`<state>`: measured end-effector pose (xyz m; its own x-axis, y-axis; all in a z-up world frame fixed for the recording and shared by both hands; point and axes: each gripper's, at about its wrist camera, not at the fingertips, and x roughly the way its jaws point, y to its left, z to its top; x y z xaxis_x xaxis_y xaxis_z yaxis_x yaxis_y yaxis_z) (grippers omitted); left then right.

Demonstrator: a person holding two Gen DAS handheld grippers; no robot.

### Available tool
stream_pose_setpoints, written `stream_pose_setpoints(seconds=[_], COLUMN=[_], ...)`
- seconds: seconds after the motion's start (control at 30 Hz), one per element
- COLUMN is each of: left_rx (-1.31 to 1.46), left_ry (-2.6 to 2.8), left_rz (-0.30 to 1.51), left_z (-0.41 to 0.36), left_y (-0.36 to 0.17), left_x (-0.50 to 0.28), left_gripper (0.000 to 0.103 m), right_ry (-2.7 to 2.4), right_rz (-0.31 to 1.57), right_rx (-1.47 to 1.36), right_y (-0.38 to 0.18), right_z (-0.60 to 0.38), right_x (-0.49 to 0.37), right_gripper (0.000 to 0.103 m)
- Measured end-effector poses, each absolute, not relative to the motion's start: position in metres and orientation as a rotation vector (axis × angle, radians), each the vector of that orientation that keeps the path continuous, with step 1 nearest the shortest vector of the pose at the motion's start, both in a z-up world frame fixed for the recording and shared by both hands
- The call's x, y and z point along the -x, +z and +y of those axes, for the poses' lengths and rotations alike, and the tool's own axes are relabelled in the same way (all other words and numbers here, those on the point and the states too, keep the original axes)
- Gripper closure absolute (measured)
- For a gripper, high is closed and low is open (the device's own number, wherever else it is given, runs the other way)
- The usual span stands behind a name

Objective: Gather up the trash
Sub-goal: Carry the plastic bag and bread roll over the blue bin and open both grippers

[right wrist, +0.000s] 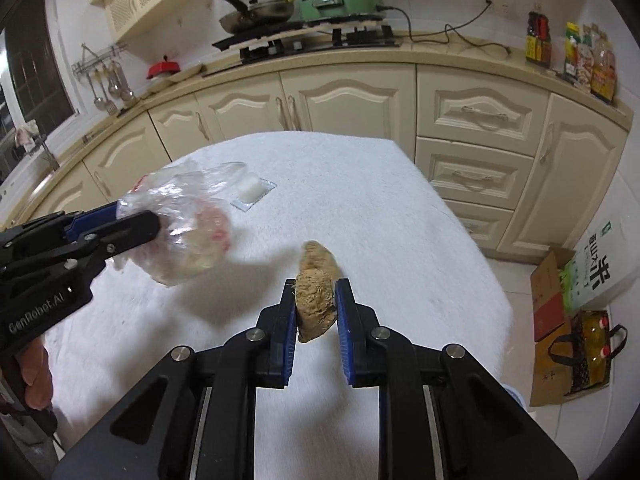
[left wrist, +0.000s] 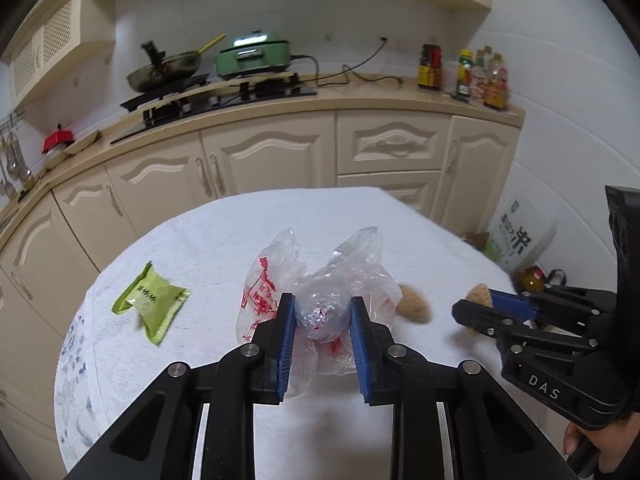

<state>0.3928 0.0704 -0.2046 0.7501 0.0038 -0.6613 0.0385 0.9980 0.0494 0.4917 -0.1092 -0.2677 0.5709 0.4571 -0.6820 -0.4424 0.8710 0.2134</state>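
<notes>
Left wrist view looks forward and down along the left gripper (left wrist: 323,316), close over the table (left wrist: 224,240); faces the counter (left wrist: 360,92) and stove (left wrist: 224,92); right gripper (left wrist: 476,304) enters at right edge. Right wrist view set likewise behind the right gripper (right wrist: 315,304); left gripper (right wrist: 132,220) enters at left. Shared: table, counter, stove, bottles (left wrist: 464,72).

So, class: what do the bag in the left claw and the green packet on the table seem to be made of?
Bag: thin clear plastic film, glossy; it crumples, shows red print and lets light through.
Green packet: probably plastic or foil laminate, slightly shiny, with crimped sealed ends.
</notes>
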Motion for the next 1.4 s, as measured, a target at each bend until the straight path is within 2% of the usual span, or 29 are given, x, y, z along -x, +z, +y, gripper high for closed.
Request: stream_pose_setpoints(seconds=[0.27,0.57,0.97,1.23,1.4], left_rx=[-0.084,-0.176,-0.3,-0.37,-0.379], left_ry=[-0.106,-0.255,-0.437,-0.463,-0.457], left_rz=[0.728,0.747,0.931,1.036,1.045], left_z=[0.009,-0.111,-0.261,-0.325,-0.349], left_y=[-0.194,-0.205,-0.286,-0.342,-0.365], left_x=[-0.366,-0.375,-0.451,-0.499,-0.52], left_gripper=[0.081,0.081,0.08,0.08,0.073], right_ry=[0.519,0.387,0.152,0.106,0.092], right_rz=[0.766,0.756,0.872,0.954,0.997], right_rx=[-0.126,-0.225,-0.358,-0.419,-0.455], right_y=[-0.257,-0.277,-0.369,-0.432,-0.464], right_z=[-0.168,-0.273,-0.424,-0.467,-0.482], right_x=[-0.458,-0.432,-0.422,-0.43,-0.436], right_gripper=[0.085,0.085,0.085,0.085,0.085])
